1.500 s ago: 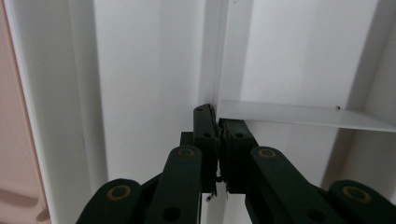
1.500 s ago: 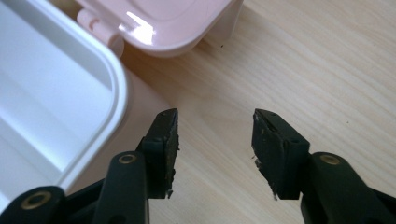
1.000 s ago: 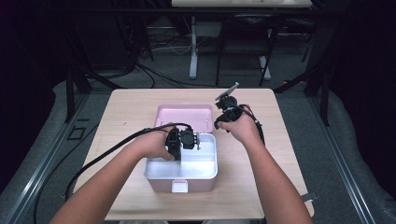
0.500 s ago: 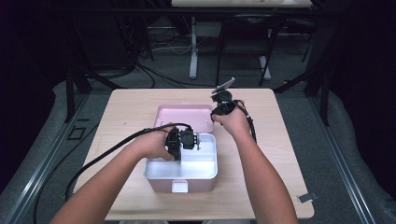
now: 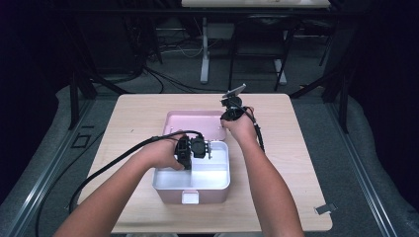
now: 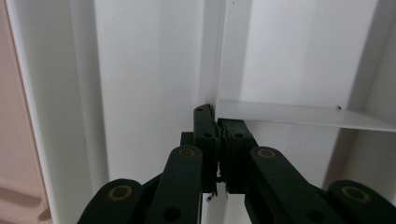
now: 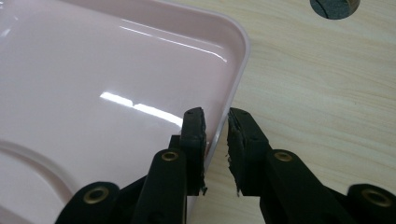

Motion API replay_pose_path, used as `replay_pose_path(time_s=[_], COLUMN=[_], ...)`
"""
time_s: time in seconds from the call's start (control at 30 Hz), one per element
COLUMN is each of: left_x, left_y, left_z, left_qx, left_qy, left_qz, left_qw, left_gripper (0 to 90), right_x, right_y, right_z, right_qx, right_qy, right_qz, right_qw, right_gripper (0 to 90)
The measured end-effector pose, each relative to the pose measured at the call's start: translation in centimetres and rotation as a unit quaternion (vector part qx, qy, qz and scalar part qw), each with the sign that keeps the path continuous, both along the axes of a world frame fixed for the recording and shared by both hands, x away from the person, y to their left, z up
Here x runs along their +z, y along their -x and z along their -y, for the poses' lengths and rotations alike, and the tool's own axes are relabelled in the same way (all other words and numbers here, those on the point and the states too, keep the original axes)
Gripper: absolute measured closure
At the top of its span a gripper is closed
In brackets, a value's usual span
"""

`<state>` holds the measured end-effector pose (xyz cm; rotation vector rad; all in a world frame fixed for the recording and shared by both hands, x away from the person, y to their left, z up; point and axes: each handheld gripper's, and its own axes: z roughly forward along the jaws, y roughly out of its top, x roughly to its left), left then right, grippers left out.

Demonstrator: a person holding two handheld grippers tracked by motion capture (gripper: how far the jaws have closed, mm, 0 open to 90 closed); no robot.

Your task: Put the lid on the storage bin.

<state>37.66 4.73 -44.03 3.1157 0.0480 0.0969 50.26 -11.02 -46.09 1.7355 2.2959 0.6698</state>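
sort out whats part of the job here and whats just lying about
In the job:
- pink plastic box with white divided tray
- open pink lid
- left gripper, shut on the tray's divider
- right gripper, straddling the lid's rim

Lying about:
- small grey metal clip
- light wooden table

The high view is lit from above on the pale table (image 5: 296,148), while the room behind sinks into near-black; the picture is soft and slightly grainy; short shadows fall beside the forearms; the right gripper view shows white glare streaks on the glossy pink lid (image 7: 93,70); the left gripper view is bright, flat, with blurred near jaws.
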Motion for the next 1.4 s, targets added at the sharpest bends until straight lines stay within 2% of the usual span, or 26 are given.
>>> replay_pose_path(time_s=[0.27, 0.7, 0.83, 1.0, 1.4], left_x=[0.0, 0.0, 0.0, 0.0, 0.0], left_y=[0.1, 0.1, 0.1, 0.2, 0.1], left_z=[0.0, -0.1, -0.1, 0.0, 0.0], left_qx=[0.001, 0.004, 0.004, 0.005, 0.004], left_qy=[-0.002, 0.002, 0.002, 0.001, -0.001], left_qz=[0.004, 0.004, 0.004, 0.005, 0.006], left_qw=[1.0000, 1.0000, 1.0000, 1.0000, 1.0000], left_gripper=[86.5, 86.5, 86.5, 86.6, 86.5], right_x=[-0.4, -1.3, -1.2, -0.9, -0.3], right_y=[-0.6, -1.2, -1.1, -0.9, -0.6], right_z=[0.1, -0.1, -0.2, -0.3, -0.3], right_qx=[-0.025, -0.033, -0.040, -0.036, -0.042], right_qy=[-0.016, -0.017, -0.020, -0.011, -0.015], right_qz=[-0.006, -0.015, -0.011, -0.003, 0.011], right_qw=[0.9995, 0.9992, 0.9989, 0.9993, 0.9989], right_gripper=[79.6, 80.2, 81.3, 82.0, 83.6])
